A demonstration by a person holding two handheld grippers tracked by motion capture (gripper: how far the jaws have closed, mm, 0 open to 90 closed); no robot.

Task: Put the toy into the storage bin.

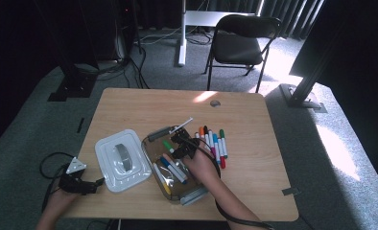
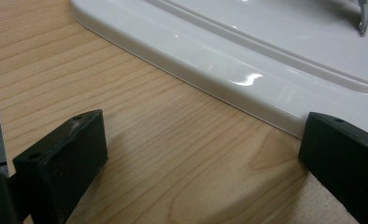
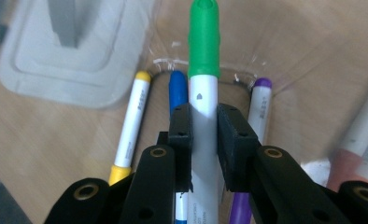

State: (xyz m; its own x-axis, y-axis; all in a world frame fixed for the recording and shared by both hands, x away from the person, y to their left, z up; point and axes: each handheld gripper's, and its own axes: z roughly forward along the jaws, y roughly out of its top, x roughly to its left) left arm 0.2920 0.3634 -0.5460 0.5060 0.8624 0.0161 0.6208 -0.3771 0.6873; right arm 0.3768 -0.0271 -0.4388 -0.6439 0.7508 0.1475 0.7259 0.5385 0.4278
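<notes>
Overhead, wooden table (image 1: pixel 254 158) on grey carpet (image 1: pixel 29 124); right hand-held gripper (image 3: pixel 204 128) pinching green marker (image 3: pixel 203 42), left hand-held gripper (image 1: pixel 88 186) spread.

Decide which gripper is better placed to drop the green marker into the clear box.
Right. The right gripper is shut on the green marker above the clear box; the left gripper rests open beside the lid.

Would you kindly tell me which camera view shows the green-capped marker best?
The right gripper view: the green-capped marker stands close up, clamped between the right gripper's jaws above the clear box. The high view shows it as a small green tip by that gripper. The left gripper view faces the white lid.
</notes>
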